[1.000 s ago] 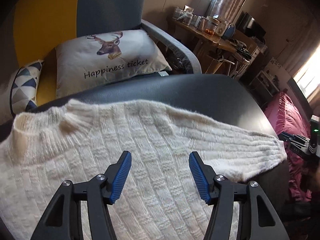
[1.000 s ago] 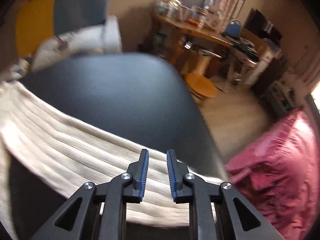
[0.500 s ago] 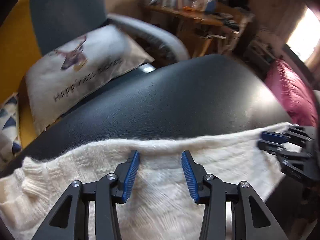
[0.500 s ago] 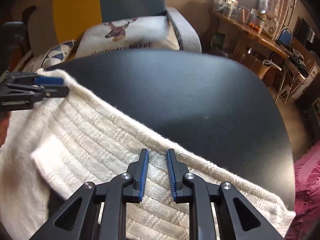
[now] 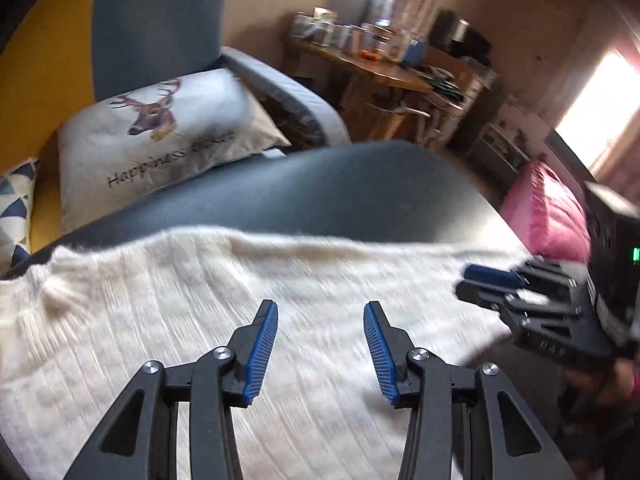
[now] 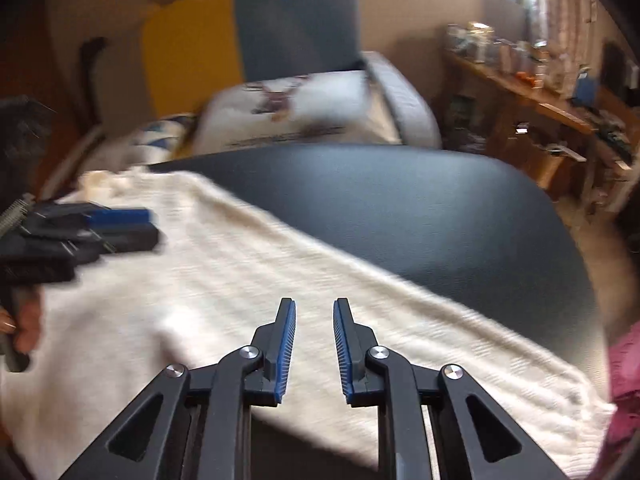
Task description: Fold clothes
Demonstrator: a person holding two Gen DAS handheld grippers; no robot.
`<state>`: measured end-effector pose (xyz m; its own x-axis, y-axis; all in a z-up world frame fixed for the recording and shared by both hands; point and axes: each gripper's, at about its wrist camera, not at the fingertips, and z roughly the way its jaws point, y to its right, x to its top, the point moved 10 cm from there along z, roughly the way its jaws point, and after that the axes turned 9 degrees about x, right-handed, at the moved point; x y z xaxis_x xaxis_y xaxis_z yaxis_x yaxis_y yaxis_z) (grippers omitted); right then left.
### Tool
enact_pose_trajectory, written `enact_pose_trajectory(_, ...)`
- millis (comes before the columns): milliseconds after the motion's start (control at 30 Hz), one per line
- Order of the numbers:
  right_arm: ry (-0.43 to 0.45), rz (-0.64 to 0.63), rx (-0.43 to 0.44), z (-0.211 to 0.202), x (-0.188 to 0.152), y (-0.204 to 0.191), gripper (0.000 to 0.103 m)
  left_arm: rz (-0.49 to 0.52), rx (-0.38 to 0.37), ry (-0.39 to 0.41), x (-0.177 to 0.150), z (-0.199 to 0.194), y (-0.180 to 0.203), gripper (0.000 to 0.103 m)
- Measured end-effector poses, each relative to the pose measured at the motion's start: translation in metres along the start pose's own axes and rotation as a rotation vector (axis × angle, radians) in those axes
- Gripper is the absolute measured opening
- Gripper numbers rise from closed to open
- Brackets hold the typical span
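Both grippers have let go since half a second ago: the right gripper [image 6: 314,348], then nearly shut over the sweater's edge, now has its jaws parted with nothing between them, and the left gripper [image 5: 320,350] has spread wider and sits further in over the knit. The sleeve that was folded across now lies flat on the body of the white sweater [image 5: 192,320].

That sweater is spread on the near half of a round black table [image 5: 340,196], its collar toward the left in the left wrist view and one sleeve running out to the table's right edge. Both pictures are blurred by motion, so the knit's pattern cannot be read. The far half of the table is bare black surface.

Beyond the table stands an armchair [image 5: 152,24] with a yellow and grey-blue back. A deer cushion [image 5: 160,136] printed with "Happiness" lies on its seat, with a triangle-patterned cushion [image 5: 14,208] just beside it on the left. A pink blanket [image 5: 548,208] lies past the table's right side. Further back, a wooden desk [image 5: 384,72] is crowded with jars and small items too blurred to name.

From the right wrist view, the left gripper reaches in over the sweater, a hand [image 6: 24,320] on its grip.
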<state>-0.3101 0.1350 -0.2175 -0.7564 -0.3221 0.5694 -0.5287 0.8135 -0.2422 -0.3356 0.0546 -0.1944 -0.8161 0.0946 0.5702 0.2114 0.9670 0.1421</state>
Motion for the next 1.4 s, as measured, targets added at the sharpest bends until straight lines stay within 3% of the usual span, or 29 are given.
enact_pose_trajectory(67, -0.034, 0.001, -0.007, 0.005, -0.012, -0.006, 0.018, 0.032, -0.001, -0.029, -0.017, 0.003, 0.014, 0.046)
enact_pose_trajectory(200, -0.091, 0.051, -0.130, 0.011, -0.042, 0.024, 0.018, 0.068, -0.008, -0.095, -0.047, 0.017, 0.038, 0.046)
enact_pose_trajectory(300, -0.048, 0.088, -0.145, 0.006, -0.044, 0.045, 0.018, 0.145, 0.048, -0.064, -0.059, 0.019, 0.050, 0.046)
enact_pose_trajectory(400, -0.017, 0.115, -0.153, 0.005, -0.042, 0.055, 0.018, 0.161, 0.040, -0.064, -0.065, 0.017, 0.062, 0.046)
enact_pose_trajectory(533, -0.018, 0.097, -0.163, 0.002, -0.042, 0.050, 0.018, 0.067, -0.004, -0.069, -0.060, 0.011, 0.056, 0.046)
enact_pose_trajectory(700, 0.093, 0.280, -0.089, -0.041, -0.044, 0.072, 0.018, -0.104, -0.013, 0.006, -0.049, -0.030, 0.015, 0.048)
enact_pose_trajectory(800, 0.119, 0.363, -0.135, -0.061, -0.050, 0.104, 0.018, -0.168, 0.089, 0.066, -0.061, -0.059, -0.031, 0.049)
enact_pose_trajectory(867, 0.094, 0.439, -0.204, -0.063, -0.062, 0.132, 0.018, -0.225, 0.170, 0.060, -0.083, -0.072, -0.072, 0.049)
enact_pose_trajectory(933, 0.048, 0.496, -0.217, -0.058, -0.078, 0.148, 0.018, -0.280, 0.247, 0.040, -0.109, -0.082, -0.111, 0.049)
enact_pose_trajectory(1033, 0.066, 0.504, -0.258, -0.066, -0.071, 0.148, 0.020, -0.355, 0.289, 0.031, -0.132, -0.096, -0.154, 0.048)
enact_pose_trajectory(1067, 0.106, 0.486, -0.243, -0.070, -0.059, 0.137, 0.021, -0.380, 0.302, 0.029, -0.140, -0.101, -0.168, 0.048)
enact_pose_trajectory(1133, 0.160, 0.427, -0.123, -0.065, -0.026, 0.098, 0.021, -0.430, 0.328, 0.024, -0.156, -0.110, -0.197, 0.048)
enact_pose_trajectory(1267, 0.153, 0.218, 0.061, -0.019, 0.032, -0.010, 0.021, -0.444, 0.358, 0.107, -0.124, -0.132, -0.229, 0.048)
enact_pose_trajectory(1400, 0.080, 0.051, 0.221, 0.043, 0.074, -0.118, 0.021, -0.380, 0.387, 0.152, -0.083, -0.133, -0.249, 0.048)
